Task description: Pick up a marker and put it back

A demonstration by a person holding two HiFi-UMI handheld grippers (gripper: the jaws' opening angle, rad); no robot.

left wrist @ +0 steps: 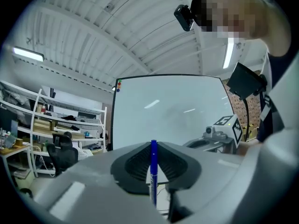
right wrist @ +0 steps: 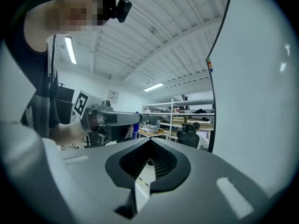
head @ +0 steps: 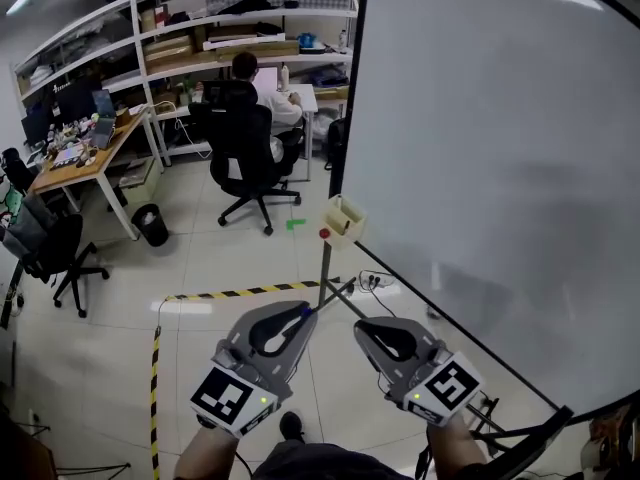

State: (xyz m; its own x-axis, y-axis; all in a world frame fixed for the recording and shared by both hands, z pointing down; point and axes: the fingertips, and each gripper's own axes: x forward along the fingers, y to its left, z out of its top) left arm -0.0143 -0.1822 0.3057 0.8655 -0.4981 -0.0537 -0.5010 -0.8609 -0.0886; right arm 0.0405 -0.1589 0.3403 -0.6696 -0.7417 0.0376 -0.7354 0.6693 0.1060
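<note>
Found left gripper (left wrist: 153, 146) clenched on the blue marker (left wrist: 153, 176), which lay along the jaws between the pads with its end just past the tips. Found right gripper (right wrist: 150, 140) closed on nothing, riding at 3 o'clock of the left one. Read the step as carry for put-back: pick done, marker in the air, not yet returned. Spotted a beige holder (head: 343, 218) on a stand post at 12 o'clock from both grippers in the head view, right at the edge of the whiteboard (head: 500, 168), which filled 1 to 5 o'clock. Took that holder as the likely drop point but couldn't confirm it. Reckoned the next move called for closing the gap to the holder, lining the marker end over the open top, tipping it in, and releasing only once seated. Flagged the risk of the thin marker pivoting in the pads or clipping the rim.
</note>
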